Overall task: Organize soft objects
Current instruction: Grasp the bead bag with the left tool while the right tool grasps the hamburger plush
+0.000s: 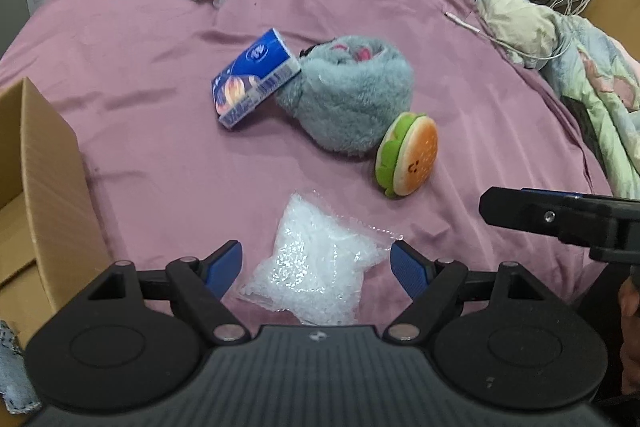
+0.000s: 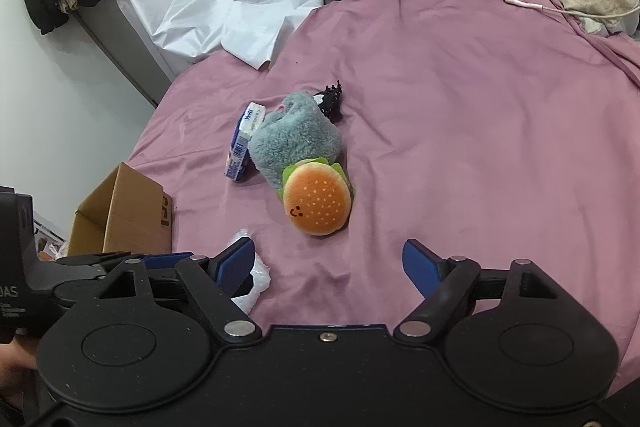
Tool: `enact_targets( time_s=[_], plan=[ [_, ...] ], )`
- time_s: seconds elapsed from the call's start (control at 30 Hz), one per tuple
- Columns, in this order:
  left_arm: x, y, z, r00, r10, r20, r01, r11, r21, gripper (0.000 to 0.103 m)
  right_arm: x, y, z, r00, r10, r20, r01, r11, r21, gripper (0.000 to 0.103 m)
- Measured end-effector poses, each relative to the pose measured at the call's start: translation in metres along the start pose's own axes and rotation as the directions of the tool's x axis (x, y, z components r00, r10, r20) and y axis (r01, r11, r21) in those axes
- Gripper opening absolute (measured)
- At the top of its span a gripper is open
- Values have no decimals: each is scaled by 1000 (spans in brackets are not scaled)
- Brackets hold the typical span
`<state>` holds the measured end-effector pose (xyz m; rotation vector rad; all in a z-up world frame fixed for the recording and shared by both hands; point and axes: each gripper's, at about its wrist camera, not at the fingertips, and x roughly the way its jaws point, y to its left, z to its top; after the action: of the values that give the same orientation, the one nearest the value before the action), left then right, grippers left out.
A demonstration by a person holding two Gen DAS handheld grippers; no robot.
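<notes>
Left claw (image 1: pixel 316 263) is spread, straddling the clear bag of white pellets (image 1: pixel 316 267) on the pink bed sheet (image 1: pixel 460 67); pads not touching it yet. Right claw (image 2: pixel 328 267) also spread and empty, aimed at the burger plush (image 2: pixel 318 199), which leans against the grey fuzzy plush (image 2: pixel 296 143). Tissue pack (image 1: pixel 254 79) rests on the grey one's other side. Cardboard box (image 1: pixel 40 179) sits open at the left bed edge, likely the drop spot.

For the bag: go lower, centre the pads on the bulky middle, not the thin film corner, and close slowly since the pellets will shift. Lift straight before swinging to the box.
</notes>
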<state>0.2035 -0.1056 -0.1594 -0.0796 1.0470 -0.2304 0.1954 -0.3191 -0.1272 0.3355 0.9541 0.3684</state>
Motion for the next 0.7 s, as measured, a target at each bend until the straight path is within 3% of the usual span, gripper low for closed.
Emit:
enact_targets(
  time_s=[0.37,0.43,0.53,0.7],
  plan=[
    [26,-2,-4,998,7,-57,-8,1000,-22,78,19,4,4,1000,6,-18,-6,1000,-17,77],
    [24,-1,-5,999,11,-42,-12,999,-30,63,24,7,7,1000,9,-17,-9,1000,-24,77],
    [21,4,-3,999,2,-33,-5,997,-73,51,31,10,12,1000,9,-16,-10,999,-33,77],
    [17,13,1,1000,9,-13,-11,993,-119,45,41,13,17,1000,4,-16,-5,999,-51,76]
  ],
)
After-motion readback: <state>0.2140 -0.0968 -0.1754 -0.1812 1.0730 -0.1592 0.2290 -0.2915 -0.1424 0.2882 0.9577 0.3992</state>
